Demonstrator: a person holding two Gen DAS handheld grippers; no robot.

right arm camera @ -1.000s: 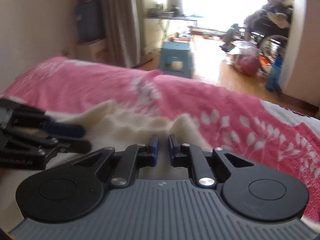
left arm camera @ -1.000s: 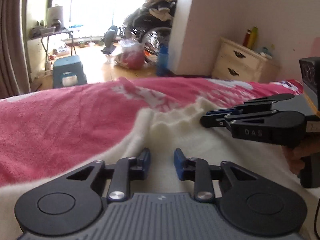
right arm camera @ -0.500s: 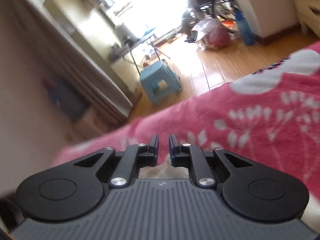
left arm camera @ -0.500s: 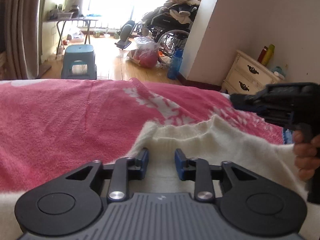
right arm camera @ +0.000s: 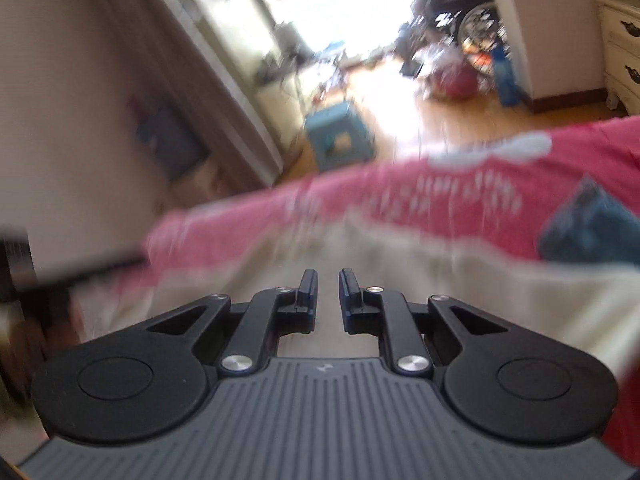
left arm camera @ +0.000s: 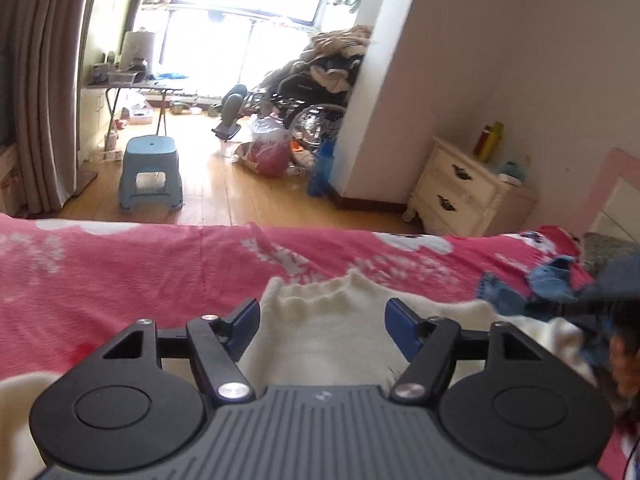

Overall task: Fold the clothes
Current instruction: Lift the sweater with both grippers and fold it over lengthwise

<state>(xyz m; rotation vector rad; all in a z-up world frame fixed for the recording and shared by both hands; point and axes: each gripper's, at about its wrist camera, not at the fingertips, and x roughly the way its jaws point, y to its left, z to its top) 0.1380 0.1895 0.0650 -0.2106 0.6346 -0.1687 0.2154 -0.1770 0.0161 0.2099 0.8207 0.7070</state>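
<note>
Left gripper [left arm camera: 322, 322] jaws wide apart over cream sweater [left arm camera: 320, 344] — lying on pink blanket [left arm camera: 120, 272]. Right gripper [right arm camera: 328, 296] narrowly apart, nothing between — blurred sweater below, denim garment [right arm camera: 588, 228] at 2 o'clock.

Your right wrist view is motion-blurred; the cream knitted sweater [right arm camera: 420, 280] smears, and your dark right gripper [left arm camera: 608, 300] is cut off.

A blue plastic stool [left arm camera: 150, 174] is standing on the wooden floor [left arm camera: 224, 196] beyond the bed. A cream nightstand [left arm camera: 460, 192] is sitting against the wall, bottles [left arm camera: 490, 140] resting on top. A wheelchair [left arm camera: 316, 120] is carrying heaped clothing.
</note>
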